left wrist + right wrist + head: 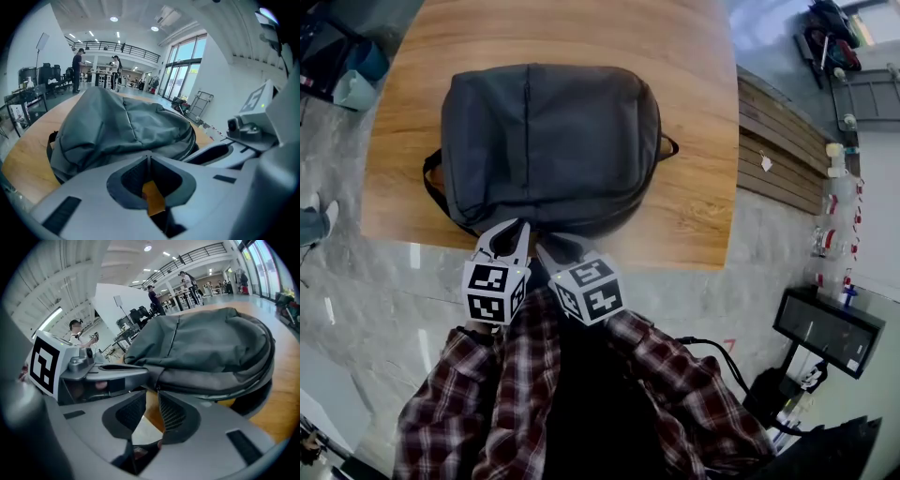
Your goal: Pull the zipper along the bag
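Head view: dark grey backpack [551,141] lies flat on a wooden table [698,103], filling upper ctr of frame. No opening or contents show from here. A strap loop [432,183] sticks out at its left side, a small handle [669,146] at its right. Below ctr, both grippers meet the bag's near edge side by side. The left gripper [508,230] sits just left of the right gripper [558,246], and each carries a marker cube. Plaid sleeves [666,375] fill the bottom of frame, over grey floor [384,281]. Left gripper view: left gripper [149,157] at lower ctr, jaws pressed together at the tips w/ nothing seen between them. A sliver of orange-brown shows in the hollow behind the tips. The backpack [122,126] rises just beyond the tips across mid frame, fabric rumpled, and dark banded lines run round its right side. Whether it is zipped can't be told. The right gripper [243,129] crosses the right of frame. Two people [77,70] stand far off at upper left, in a bright hall w/ tall windows. Right gripper view: right gripper [152,391] at lower ctr, jaws a little apart. The narrow gap holds nothing; wood and pale floor show through it. The tips reach the bag's lower edge. The backpack [211,343] spans ctr to right, banded lines curving round its right end, no contents visible. The left gripper [103,373] and its marker cube [44,364] lie at left. More people [185,282] in bkgd at top.
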A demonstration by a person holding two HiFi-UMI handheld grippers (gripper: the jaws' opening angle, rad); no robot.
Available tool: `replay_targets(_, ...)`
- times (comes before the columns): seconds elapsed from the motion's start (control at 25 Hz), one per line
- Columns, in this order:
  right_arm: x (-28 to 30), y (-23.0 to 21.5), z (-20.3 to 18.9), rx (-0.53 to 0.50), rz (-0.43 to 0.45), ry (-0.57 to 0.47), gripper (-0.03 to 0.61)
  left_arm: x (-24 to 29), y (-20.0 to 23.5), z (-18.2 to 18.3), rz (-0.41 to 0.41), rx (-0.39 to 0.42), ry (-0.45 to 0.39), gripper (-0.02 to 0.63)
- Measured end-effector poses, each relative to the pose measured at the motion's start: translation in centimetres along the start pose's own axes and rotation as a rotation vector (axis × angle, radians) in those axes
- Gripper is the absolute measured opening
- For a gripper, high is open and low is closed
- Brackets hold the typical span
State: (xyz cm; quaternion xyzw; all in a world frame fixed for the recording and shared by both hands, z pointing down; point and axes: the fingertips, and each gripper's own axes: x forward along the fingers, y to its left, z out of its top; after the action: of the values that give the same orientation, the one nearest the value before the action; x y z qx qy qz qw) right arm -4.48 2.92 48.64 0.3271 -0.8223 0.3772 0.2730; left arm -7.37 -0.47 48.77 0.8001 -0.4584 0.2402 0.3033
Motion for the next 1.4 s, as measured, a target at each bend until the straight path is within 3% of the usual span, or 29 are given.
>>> replay_targets(0.36,2.6,-1.4,-0.6,0.017,-0.087,0.035,0.084,0.6,0.3,-0.5,-0.011,-0.028,0.041,0.012)
replay_targets(0.56,2.5,-1.0,-1.0,-0.017,-0.143,0.071,0.084,0.7,0.7,-0.6,-0.021,-0.114,0.053,0.012)
replay_targets(0.76,3.0,-0.8,-2.2,0.072,-0.111,0.091,0.084,0.9,0.9,-0.6,-0.076,-0.201,0.07,0.012)
replay_targets(1.12,5.0,-1.6,-1.7,0.142,-0.12,0.073,0.084,1.3,0.5,-1.2,-0.117,-0.174,0.125,0.012)
replay_targets(1.28,4.7,-1.6,-1.7,0.154,-0.109,0.069,0.024,1.4,0.5,-1.3,-0.102,-0.114,0.137,0.012)
replay_targets(1.4,4.3,-1.5,-1.8,0.197,-0.079,0.085,0.014,1.3,0.5,-1.3,-0.089,-0.049,0.141,0.011)
